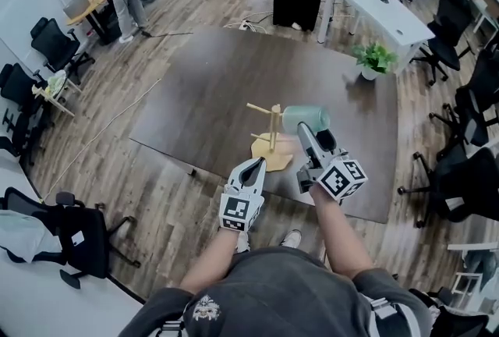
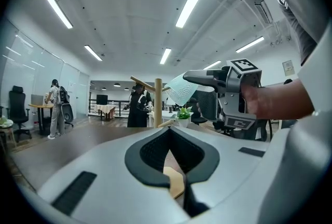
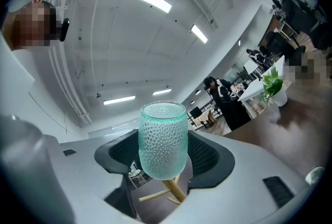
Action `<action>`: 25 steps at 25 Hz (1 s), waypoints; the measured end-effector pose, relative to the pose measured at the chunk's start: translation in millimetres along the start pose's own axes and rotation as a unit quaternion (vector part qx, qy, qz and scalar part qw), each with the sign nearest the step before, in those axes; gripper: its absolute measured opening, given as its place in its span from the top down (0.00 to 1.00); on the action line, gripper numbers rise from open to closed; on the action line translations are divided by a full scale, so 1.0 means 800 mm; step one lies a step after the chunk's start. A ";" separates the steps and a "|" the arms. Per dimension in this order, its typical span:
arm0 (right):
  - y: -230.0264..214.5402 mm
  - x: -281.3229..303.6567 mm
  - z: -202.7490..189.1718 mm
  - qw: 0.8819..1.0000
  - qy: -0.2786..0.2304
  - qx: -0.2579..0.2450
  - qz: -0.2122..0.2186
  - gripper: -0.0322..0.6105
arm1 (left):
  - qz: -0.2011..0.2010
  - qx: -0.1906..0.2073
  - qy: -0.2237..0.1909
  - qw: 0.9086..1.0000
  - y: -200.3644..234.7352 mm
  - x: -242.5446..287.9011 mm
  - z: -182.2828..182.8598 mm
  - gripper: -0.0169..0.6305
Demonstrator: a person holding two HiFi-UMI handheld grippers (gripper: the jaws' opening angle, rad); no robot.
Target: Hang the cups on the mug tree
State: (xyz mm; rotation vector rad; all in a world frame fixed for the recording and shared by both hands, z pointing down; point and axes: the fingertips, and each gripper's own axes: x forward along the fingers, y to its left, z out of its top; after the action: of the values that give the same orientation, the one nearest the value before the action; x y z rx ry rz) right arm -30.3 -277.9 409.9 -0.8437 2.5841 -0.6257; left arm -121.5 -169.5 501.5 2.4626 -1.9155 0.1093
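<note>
Cup [image 3: 163, 140]: pale green dimpled glass, off the table and level with the top of the mug tree; I can make out no handle.
Right gripper [image 1: 305, 129]: my jaws are clamped on the cup's sides.
Mug tree [image 1: 273, 129]: wooden, upright on the dark table [image 1: 195, 101]; the cup hides part of its post, so I cannot tell whether it touches a peg.
Left gripper [image 1: 255, 164]: jaws drawn together on nothing, low at the tree's base.
Potted plant [image 1: 374, 58]: at the far table edge.
</note>
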 end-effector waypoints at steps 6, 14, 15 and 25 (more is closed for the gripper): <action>-0.004 0.007 -0.014 0.999 0.004 0.045 0.021 0.46 | 0.009 -0.006 0.006 1.000 0.009 -0.004 -0.009 0.96; -0.011 0.009 -0.024 0.994 -0.004 0.100 0.047 0.46 | 0.009 -0.006 0.013 1.000 0.011 -0.003 -0.017 0.96; -0.011 0.009 -0.025 0.993 -0.004 0.103 0.050 0.46 | 0.009 -0.006 0.016 1.000 0.011 -0.003 -0.018 0.96; -0.016 0.003 -0.029 0.992 -0.004 0.115 0.048 0.46 | -0.004 -0.003 0.011 1.000 0.000 -0.001 -0.017 0.96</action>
State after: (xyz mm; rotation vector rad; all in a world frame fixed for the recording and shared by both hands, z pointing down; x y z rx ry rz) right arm -36.7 -282.0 435.9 -0.6416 2.4671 -0.8684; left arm -122.1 -167.6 514.6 2.4538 -1.8943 0.1305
